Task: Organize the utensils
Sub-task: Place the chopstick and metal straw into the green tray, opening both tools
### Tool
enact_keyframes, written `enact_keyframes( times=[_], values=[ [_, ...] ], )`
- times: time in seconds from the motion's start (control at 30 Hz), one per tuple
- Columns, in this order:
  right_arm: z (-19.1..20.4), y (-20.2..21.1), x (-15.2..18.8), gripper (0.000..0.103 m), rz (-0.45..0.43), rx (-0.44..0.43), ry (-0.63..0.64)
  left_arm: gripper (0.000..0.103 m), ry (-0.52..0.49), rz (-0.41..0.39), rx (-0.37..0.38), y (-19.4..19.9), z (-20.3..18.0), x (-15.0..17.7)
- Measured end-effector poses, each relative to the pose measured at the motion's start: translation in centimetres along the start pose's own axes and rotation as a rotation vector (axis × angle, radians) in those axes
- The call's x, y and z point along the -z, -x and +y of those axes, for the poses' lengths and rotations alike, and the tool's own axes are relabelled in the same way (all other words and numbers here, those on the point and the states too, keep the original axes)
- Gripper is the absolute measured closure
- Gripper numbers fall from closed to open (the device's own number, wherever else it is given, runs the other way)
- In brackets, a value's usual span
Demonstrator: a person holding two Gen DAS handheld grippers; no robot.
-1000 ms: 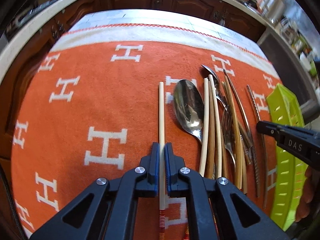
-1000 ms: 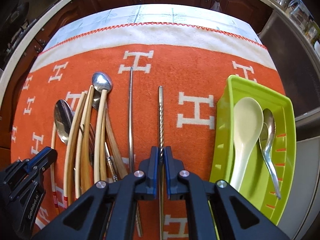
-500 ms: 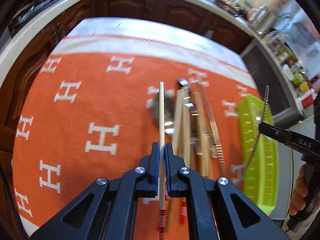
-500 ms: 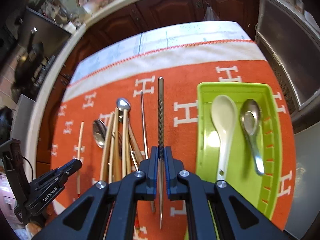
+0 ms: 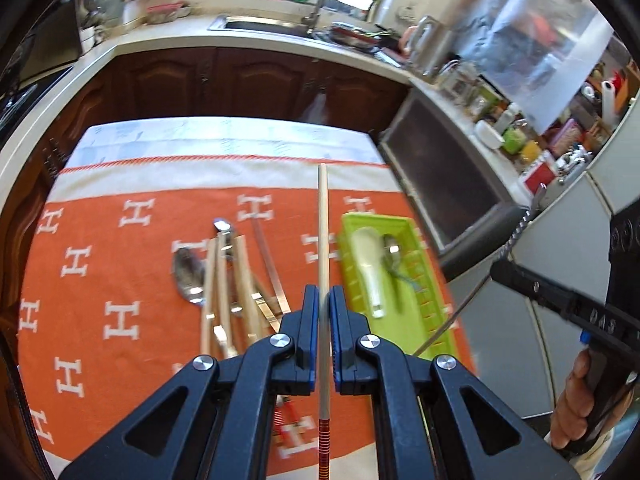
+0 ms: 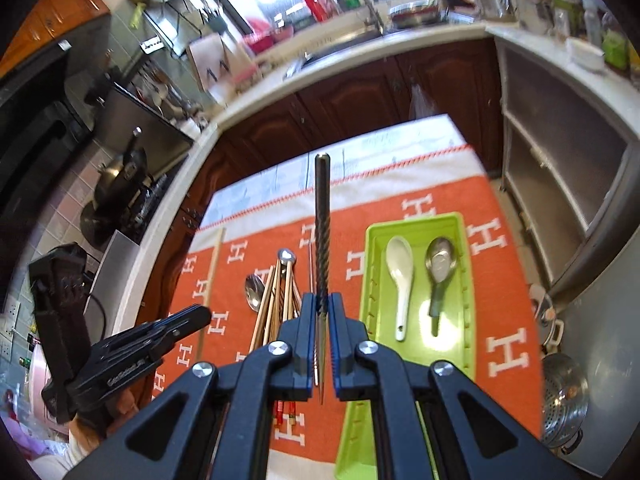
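My left gripper is shut on a pale wooden chopstick with a red-striped end, held high above the orange cloth. My right gripper is shut on a twisted metal chopstick, also lifted well above the table. The green tray holds a white ceramic spoon and a metal spoon. A pile of wooden chopsticks, a metal spoon and other cutlery lies on the cloth left of the tray. The right gripper with its metal chopstick shows at the right of the left wrist view.
Dark wood cabinets and a counter with a sink lie beyond the table. An open shelf unit stands to the right. A stove with a kettle is at the left. A metal strainer sits low right.
Both grippers have lifted their chopsticks off the cloth and risen high, so the table looks farther away. The left gripper has shifted right toward the green tray.
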State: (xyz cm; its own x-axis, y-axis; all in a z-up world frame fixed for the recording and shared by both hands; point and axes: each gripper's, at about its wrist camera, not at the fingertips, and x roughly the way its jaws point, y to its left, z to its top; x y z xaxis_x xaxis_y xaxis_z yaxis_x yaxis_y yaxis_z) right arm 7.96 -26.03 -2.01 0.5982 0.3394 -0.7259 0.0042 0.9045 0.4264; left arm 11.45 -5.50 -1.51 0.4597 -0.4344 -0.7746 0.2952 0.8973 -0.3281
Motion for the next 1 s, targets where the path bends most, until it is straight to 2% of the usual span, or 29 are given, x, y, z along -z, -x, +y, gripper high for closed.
enact_keyframes(
  times=[0.17,0.3,0.4,0.67,0.77,0.87,1.0],
  values=[
    [-1.2,2.6,0.9,0.097,-0.021,0.084,0.034,0.1,0.003,0.002,0.053,-1.4,-4.1,-0.6],
    [-1.9,2.3,1.8,0.097,0.025,0.139,0.062,0.1,0.009,0.049,0.09,-4.5,-6.5,-0.2],
    [-2.4,1.0,2.2,0.097,0.076,0.15,0.079,0.1,0.012,0.085,0.091,-7.5,-7.6,0.6],
    [-4.6,-4.2,2.7,0.097,0.227,0.123,0.028,0.1,0.035,0.152,0.039,-12.9,-7.1,2.4],
    [-4.9,-6.4,3.1,0.097,0.274,0.132,0.019,0.098,0.03,0.157,0.031,-13.3,-6.5,2.7],
    [-5.0,-8.2,3.1,0.097,0.297,0.137,0.007,0.089,0.025,0.15,0.026,-13.2,-6.0,2.6],
    [-4.8,-10.3,3.0,0.097,0.329,0.14,-0.004,0.083,0.014,0.14,0.012,-12.1,-4.9,2.5]
  ],
)
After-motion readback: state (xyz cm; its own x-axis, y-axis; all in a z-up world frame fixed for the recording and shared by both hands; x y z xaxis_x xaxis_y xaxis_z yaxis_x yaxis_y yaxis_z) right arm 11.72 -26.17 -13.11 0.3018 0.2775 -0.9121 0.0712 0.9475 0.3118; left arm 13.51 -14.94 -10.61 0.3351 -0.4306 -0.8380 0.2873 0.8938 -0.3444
